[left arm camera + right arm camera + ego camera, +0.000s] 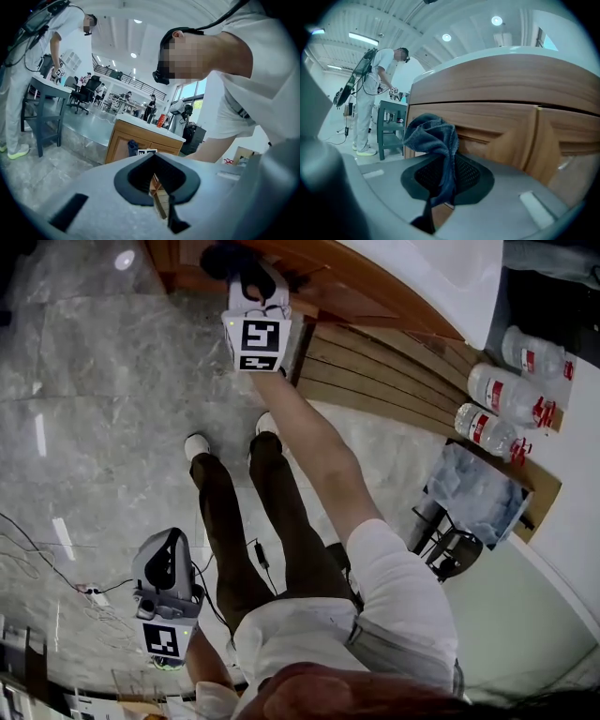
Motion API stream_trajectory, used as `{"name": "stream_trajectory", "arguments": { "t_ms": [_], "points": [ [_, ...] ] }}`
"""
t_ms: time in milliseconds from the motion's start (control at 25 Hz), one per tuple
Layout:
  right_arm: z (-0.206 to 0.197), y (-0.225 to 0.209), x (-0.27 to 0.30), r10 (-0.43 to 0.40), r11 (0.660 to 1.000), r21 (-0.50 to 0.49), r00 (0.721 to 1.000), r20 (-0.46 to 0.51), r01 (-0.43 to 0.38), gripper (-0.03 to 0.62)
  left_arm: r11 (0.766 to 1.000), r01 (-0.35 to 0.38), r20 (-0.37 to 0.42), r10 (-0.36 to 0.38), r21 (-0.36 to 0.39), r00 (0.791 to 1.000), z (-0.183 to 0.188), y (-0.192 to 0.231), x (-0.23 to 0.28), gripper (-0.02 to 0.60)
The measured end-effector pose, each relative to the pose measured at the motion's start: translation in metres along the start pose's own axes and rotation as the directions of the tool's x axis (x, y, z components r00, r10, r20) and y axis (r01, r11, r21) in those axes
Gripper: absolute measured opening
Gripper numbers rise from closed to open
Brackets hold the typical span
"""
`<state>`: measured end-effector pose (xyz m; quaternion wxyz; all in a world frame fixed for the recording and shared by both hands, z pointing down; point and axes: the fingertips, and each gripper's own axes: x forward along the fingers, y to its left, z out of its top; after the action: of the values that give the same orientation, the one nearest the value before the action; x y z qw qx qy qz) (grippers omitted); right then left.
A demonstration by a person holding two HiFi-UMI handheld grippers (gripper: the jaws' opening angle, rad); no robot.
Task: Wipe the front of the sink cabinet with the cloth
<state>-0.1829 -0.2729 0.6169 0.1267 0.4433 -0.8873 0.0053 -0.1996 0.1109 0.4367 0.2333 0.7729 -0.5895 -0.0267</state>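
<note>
— What does the right gripper view show that the head view does not?

— The grip itself. There the right gripper (pixel 443 178) has its jaws pressed together on the blue cloth (pixel 433 138). The cloth bunches above them, close against the wooden front of the sink cabinet (pixel 511 131) near its left corner. Whether it touches the wood cannot be told. In the head view the cloth (pixel 220 257) is only a dark lump past the right gripper (pixel 248 285).

— And the other one?

— The left gripper (pixel 167 554) hangs low beside the person's leg, well apart from the cabinet. Its own view shows its jaws drawn to a thin slit with nothing between them. Far off, that view also takes in the whole cabinet (pixel 140 140) under a white countertop (pixel 150 124).

— Room to move?

— Open marble floor (pixel 112 381) lies left of the cabinet's corner. On the right a slatted wooden panel (pixel 394 371) adjoins it, with bottles (pixel 497 395) just beyond.
</note>
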Motion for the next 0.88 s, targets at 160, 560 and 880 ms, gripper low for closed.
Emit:
{"name": "stream_trajectory", "arguments": {
  "t_ms": [160, 560, 880],
  "points": [
    [-0.013, -0.043, -0.032, -0.032, 0.999, 0.016, 0.999, -0.017, 0.032, 0.064, 0.999, 0.033, 0.001, -0.033, 0.012, 0.999, 0.004, -0.022, 0.019, -0.002],
    [-0.019, -0.098, -0.076, -0.064, 0.996, 0.059, 0.998, 0.020, 0.063, 0.066, 0.994, 0.088, -0.033, -0.086, 0.062, 0.996, 0.002, -0.059, 0.053, -0.002],
    [-0.052, -0.191, -0.125, -0.248, 0.959, 0.130, 0.967, -0.059, 0.253, 0.066, 0.988, 0.138, -0.042, -0.135, 0.072, 0.990, -0.004, -0.088, 0.062, -0.002]
  ]
}}
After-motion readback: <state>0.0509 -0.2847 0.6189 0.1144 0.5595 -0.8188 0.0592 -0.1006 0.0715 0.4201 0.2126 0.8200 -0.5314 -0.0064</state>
